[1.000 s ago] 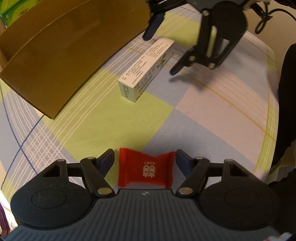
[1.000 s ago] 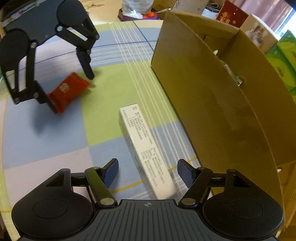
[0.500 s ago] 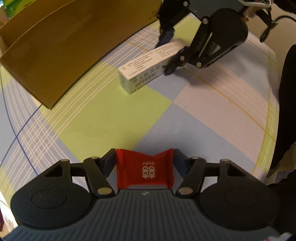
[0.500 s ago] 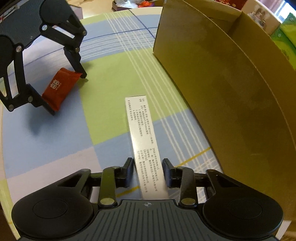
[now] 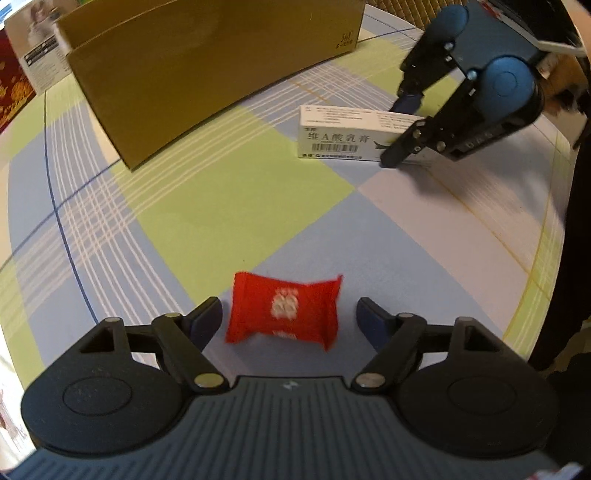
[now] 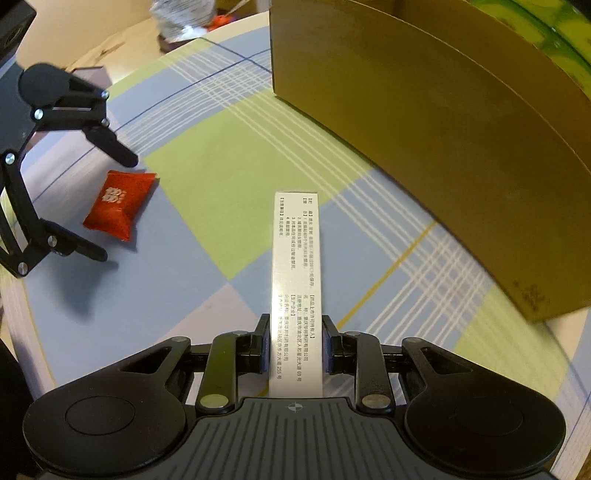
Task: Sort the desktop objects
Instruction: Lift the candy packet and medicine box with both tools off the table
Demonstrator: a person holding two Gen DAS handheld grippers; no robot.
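My left gripper (image 5: 289, 319) stands wide, its jaws flanking the red candy packet (image 5: 283, 312) on the checked tablecloth (image 5: 229, 218) without touching it. My right gripper (image 6: 295, 349) is clamped on the white medicine box (image 6: 296, 273), which points toward twelve o'clock. The brown cardboard box (image 6: 436, 133) stands at one o'clock.

A checked tablecloth in green, blue and lilac (image 5: 229, 206) is spread over the table. Green packs (image 6: 554, 33) are seen way back, blurry.
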